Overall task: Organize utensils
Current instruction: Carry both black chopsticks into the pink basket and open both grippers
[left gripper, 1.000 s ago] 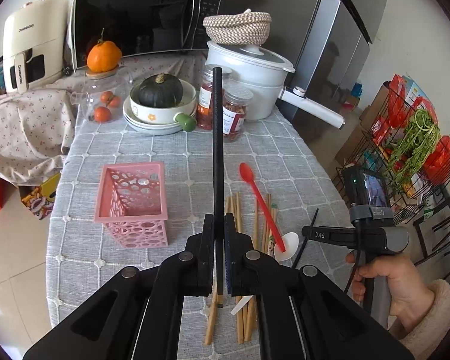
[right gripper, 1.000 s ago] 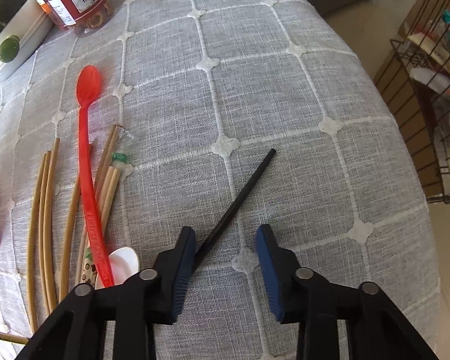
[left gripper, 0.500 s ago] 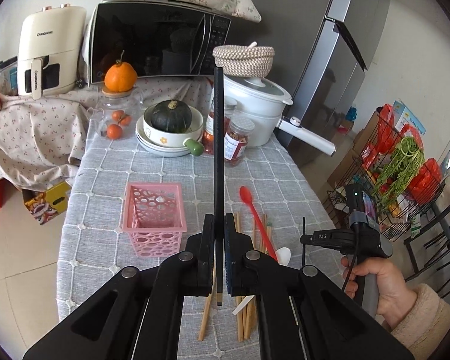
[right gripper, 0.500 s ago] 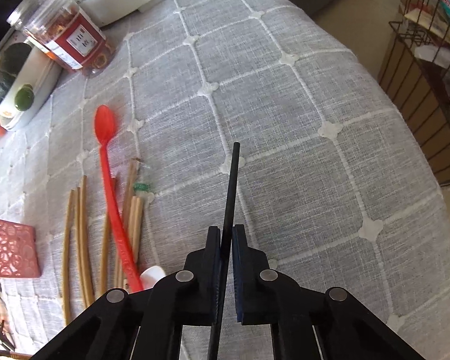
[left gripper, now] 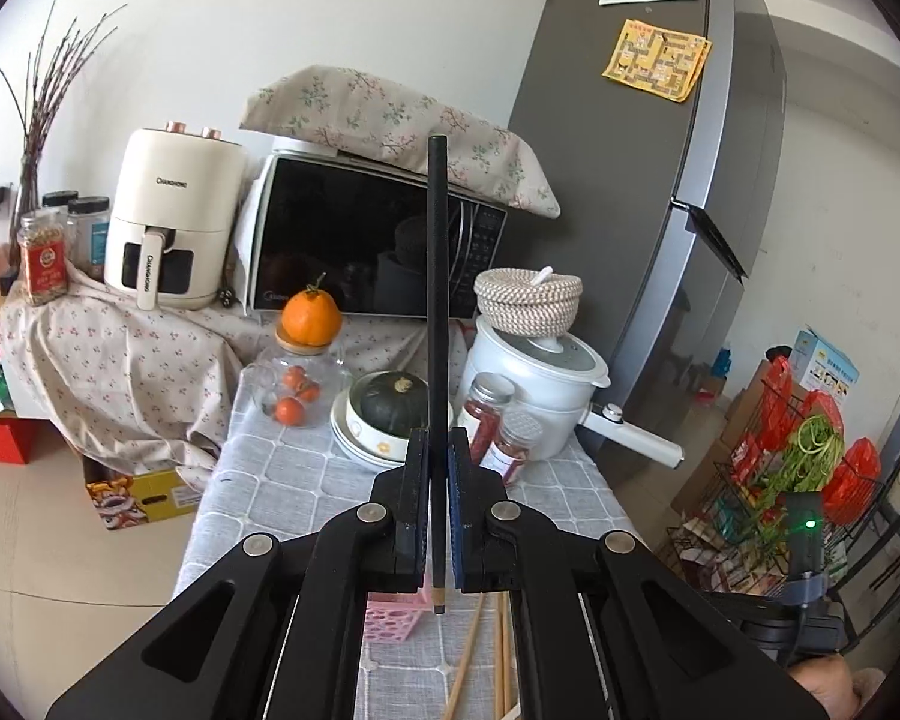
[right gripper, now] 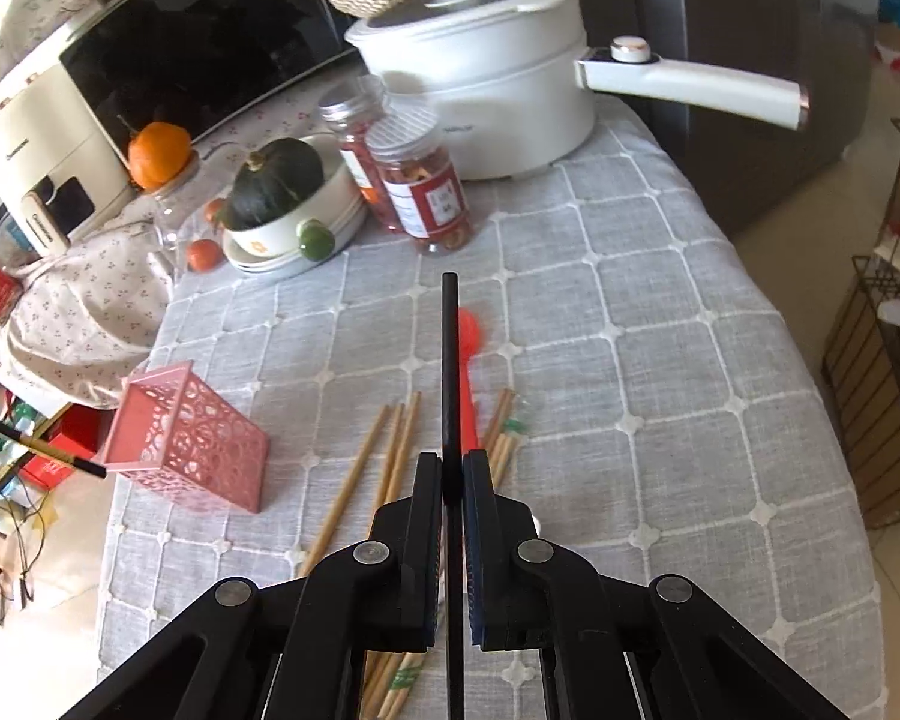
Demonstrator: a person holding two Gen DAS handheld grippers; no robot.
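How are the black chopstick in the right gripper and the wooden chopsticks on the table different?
The black chopstick is dark; the wooden chopsticks are tan. The black chopstick is held off the table in the right gripper; the wooden chopsticks lie loose on the tablecloth. Both are long and thin.

A table under a grey checked tablecloth (right gripper: 660, 324) carries it all. Far end: a white pot (right gripper: 486, 90), two red-filled jars (right gripper: 426, 192), stacked plates (right gripper: 282, 258) bearing a bowl with a dark squash, a glass jar (right gripper: 180, 222) topped by an orange. Mid-cloth, a pink perforated basket (right gripper: 192, 438) stands near the left edge. Beside it lie wooden chopsticks (right gripper: 354, 480) in a loose spread, with a red spoon (right gripper: 471, 354) among them, partly hidden
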